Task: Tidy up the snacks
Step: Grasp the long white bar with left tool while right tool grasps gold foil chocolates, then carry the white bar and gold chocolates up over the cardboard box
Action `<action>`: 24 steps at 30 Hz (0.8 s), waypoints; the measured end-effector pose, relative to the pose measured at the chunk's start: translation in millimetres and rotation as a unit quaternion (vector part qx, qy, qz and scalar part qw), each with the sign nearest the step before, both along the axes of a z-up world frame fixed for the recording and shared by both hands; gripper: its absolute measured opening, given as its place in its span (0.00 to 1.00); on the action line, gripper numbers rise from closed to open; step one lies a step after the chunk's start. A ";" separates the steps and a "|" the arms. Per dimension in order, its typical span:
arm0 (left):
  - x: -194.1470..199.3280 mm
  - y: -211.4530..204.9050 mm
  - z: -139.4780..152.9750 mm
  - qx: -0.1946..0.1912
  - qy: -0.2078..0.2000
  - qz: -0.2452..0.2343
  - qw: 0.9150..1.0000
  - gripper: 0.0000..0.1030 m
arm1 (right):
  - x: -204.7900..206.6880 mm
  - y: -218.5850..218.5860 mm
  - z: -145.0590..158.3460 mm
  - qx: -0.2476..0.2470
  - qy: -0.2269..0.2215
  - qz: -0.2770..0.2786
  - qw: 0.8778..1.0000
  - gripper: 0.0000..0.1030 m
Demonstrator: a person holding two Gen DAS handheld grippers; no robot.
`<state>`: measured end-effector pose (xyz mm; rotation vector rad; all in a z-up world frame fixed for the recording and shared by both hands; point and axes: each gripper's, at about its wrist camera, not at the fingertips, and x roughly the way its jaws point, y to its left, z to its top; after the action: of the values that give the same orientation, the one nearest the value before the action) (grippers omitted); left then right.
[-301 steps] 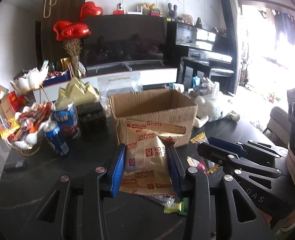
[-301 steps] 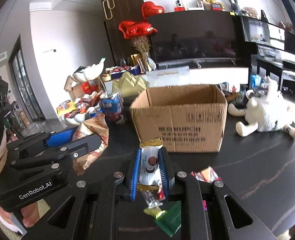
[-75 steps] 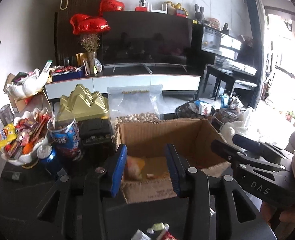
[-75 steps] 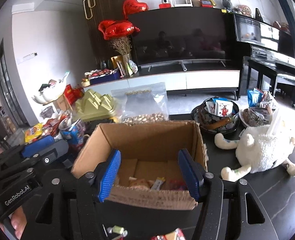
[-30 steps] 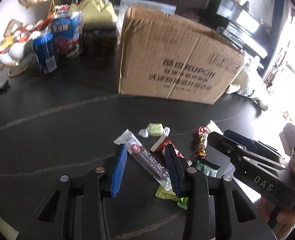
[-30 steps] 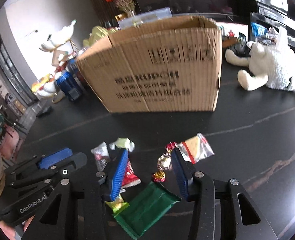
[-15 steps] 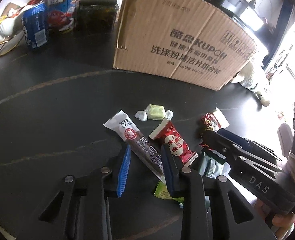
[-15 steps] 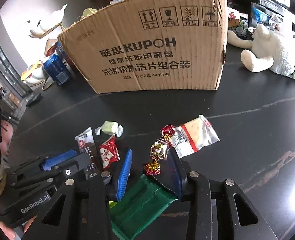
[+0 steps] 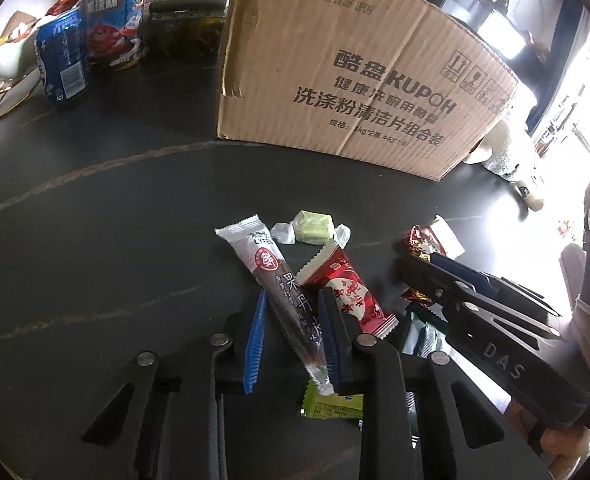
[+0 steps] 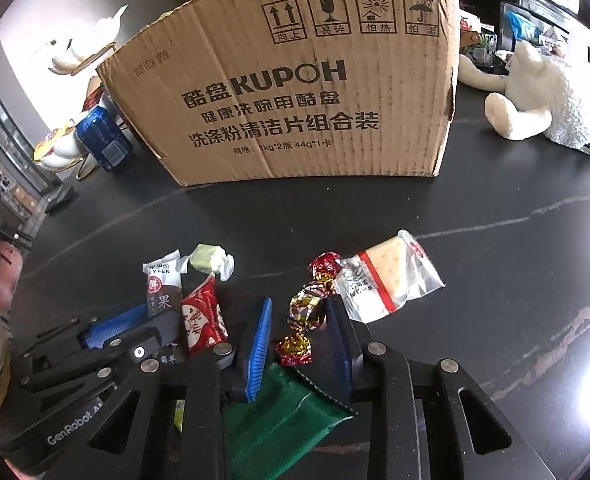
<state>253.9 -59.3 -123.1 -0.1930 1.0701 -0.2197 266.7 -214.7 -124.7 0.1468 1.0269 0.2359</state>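
Left wrist view: a second ago the left gripper (image 9: 293, 332) hung higher with its blue pads wide around the long snack bar (image 9: 285, 292); now it sits lower and its jaws are closing, the bar lying slantwise between them on the dark veined surface (image 9: 95, 240), the right pad at its edge, the left pad still clear. The bar's wrapper is white at the top with a red round seal, dark brown below with large Chinese characters; the right wrist view reads "LYFEN" on it. Beside it lie a glossy red sachet (image 9: 345, 290) with serrated ends and a pale green twist-wrapped candy (image 9: 314, 227). In the right wrist view the right gripper (image 10: 299, 330) has likewise dropped, and its jaws are closing around a crinkled foil candy (image 10: 301, 314) in red, gold and brown, not yet pinched. A clear packet (image 10: 387, 280) with a red stripe holds a pale wedge just to the right; a green foil pack (image 10: 279, 416) lies under the gripper. Behind stands the corrugated cardboard box (image 10: 295, 92), printed "KUPOH" with handling symbols.
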 end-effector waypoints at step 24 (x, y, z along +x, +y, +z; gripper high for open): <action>-4.7 7.1 16.7 0.022 -0.051 0.008 0.998 0.10 | -4.5 1.3 6.7 0.009 -0.023 0.006 1.000 0.21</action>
<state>249.2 -52.2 -106.4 -0.1478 0.9701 -0.1898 262.1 -213.4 -118.1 0.1503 0.9811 0.2580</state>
